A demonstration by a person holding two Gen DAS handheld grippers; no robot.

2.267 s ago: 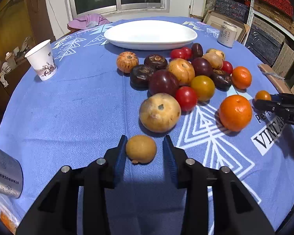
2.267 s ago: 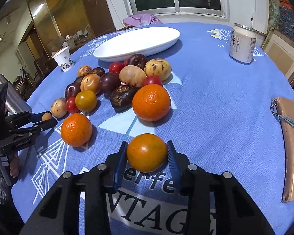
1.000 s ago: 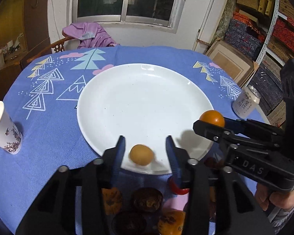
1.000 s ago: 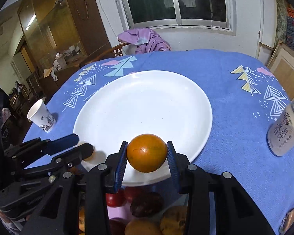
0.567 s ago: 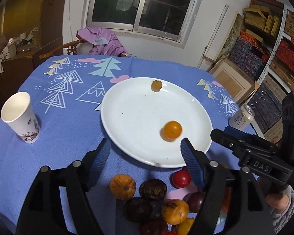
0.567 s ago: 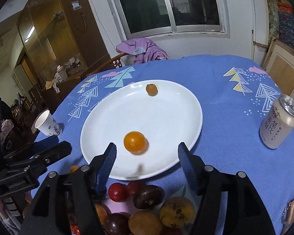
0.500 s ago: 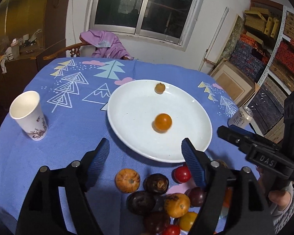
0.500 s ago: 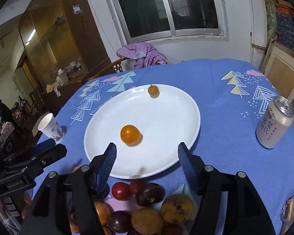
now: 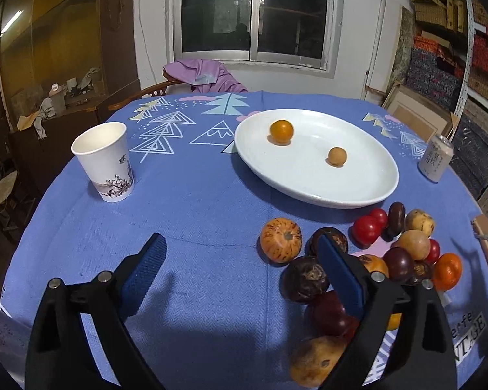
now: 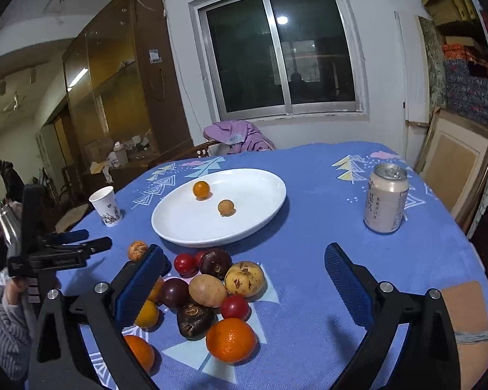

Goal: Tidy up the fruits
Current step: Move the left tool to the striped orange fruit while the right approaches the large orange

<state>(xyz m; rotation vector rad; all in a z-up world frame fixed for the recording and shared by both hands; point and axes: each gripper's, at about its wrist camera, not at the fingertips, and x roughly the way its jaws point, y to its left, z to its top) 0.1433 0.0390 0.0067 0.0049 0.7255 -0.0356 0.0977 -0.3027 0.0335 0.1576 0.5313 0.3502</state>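
Both grippers are empty and their jaws are opening. The left gripper has bare blue cloth between its ribbed blue pads; the right gripper frames the fruit pile at lower centre of its view but presses on nothing.

Two fruits already lie on the white plate, upper right of centre in the left view: a glossy orange near the far rim and a small matte tan ball just right of it, well apart from each other. The rest sit in a tight cluster on the cloth below the plate.

Risks, as I judge them:
- The plate is shallow, smooth and glazed, and both fruits on it are round. A nudge to the rim, or another fruit let go from above, could send them rolling over the edge.
- The pile is packed, with fruits touching. Wide jaws coming in for one may shove its neighbours, and round ones roll freely on flat woven cloth.
- The red tomatoes look thin-skinned and slick; a hard squeeze could split one.
- The paper cup at left and the drinks can at right stand upright and look light, so a sweeping arm could topple either.
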